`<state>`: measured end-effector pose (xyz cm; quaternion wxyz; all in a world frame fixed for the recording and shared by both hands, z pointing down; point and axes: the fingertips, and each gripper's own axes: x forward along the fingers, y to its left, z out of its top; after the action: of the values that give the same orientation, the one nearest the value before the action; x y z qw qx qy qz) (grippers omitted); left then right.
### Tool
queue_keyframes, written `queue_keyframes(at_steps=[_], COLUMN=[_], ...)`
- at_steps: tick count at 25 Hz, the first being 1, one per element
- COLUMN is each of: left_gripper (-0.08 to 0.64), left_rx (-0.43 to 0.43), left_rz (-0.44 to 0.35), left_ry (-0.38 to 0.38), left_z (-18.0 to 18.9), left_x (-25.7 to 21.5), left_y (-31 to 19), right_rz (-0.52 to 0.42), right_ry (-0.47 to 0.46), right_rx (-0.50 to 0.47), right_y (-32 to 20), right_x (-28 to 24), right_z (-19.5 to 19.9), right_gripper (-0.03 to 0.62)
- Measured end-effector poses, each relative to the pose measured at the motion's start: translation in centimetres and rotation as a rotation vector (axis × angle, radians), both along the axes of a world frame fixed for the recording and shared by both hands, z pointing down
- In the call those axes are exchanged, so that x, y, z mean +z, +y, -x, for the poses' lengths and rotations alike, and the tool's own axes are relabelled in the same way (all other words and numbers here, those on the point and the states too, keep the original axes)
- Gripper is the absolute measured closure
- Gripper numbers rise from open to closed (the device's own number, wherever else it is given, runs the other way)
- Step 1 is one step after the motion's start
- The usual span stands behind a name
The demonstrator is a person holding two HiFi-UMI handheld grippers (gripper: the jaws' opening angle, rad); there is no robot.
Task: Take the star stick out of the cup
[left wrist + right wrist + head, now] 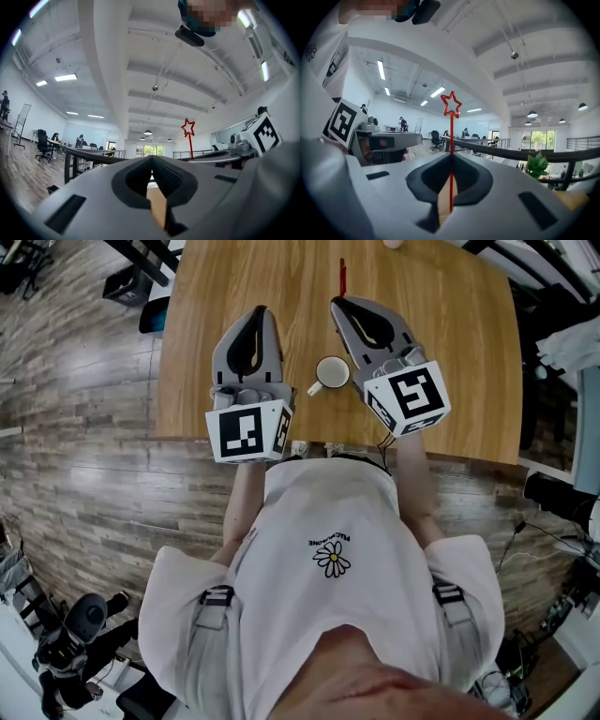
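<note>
Red star stick [451,136], item 1. The lower shaft is clamped in my right tongs [451,157], which are closed almost completely on it. The shaft runs straight along the seam between the two pads, and the outlined star stands clear beyond the tips. Location: out of the cup, carried over the desk beyond the cup, held by the tongs alone. I judge the low grip was chosen so the star end could clear the rim without snagging.

White cup [331,373], item 2. It stands upright on the desk [450,352] near the front edge, between my two tongs, with its handle to my left. From the head view the inside looks empty. Neither tool touches it.

Left tongs [151,159], item 3. They are pressed together with nothing between the pads. They sit just beside the cup on its left, apparently ready to steady it, with no contact that I can see.

Desk, item 4. Pale wood, bare around the cup, so there is room to lay the stick down.

Status, as I judge it: the extraction looks done, and what remains is to set the stick down or hold it clear. Risk: the thin shaft may pivot in the pads if I swing it quickly.
</note>
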<state>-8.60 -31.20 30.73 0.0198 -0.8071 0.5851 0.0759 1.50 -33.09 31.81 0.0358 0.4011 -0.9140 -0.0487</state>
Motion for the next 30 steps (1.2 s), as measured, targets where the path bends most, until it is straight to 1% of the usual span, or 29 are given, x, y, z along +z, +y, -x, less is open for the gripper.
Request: queue_keyframes(at_steps=[2,4,6,8,10,15,19,30], left_gripper=[0.543,0.543,0.543,0.543,0.543,0.543,0.543,0.543], left_rx=[0.016,0.032,0.046,0.060,0.071,0.084,0.089,0.092], left_rz=[-0.018,-0.034,-0.049,-0.065,-0.078,-0.086,-0.094,-0.115], left_ry=[-0.003,-0.008,-0.011,-0.015,-0.020,-0.032,-0.033,-0.029], left_z=[-0.6,-1.1,-1.6,-2.2,-2.7,-3.5,-3.8,-4.3], left_x=[-0.8,-1.4,-2.1,-2.7,-3.0,-3.1,-3.5,-4.3], left_y=[0.1,0.3,0.4,0.5,0.7,0.9,1.0,1.8], right_rz=[-0.067,-0.122,-0.161,-0.193,-0.214,-0.183,-0.178,-0.184], right_ry=[-0.013,-0.041,-0.087,-0.140,-0.167,-0.216,-0.220,-0.224], right_rx=[0.050,0.122,0.191,0.238,0.276,0.320,0.354,0.362], right_y=[0.8,1.5,2.5,3.5,4.5,5.2,5.1,5.5], right_x=[-1.5,-2.6,-3.5,-4.1,-4.2,-3.0,-2.8,-3.2], right_z=[-1.2,-2.7,-4.3,-5.7,-6.9,-8.8,-9.8,-10.4], right_gripper=[0.580,0.580,0.580,0.580,0.580,0.580,0.580,0.580])
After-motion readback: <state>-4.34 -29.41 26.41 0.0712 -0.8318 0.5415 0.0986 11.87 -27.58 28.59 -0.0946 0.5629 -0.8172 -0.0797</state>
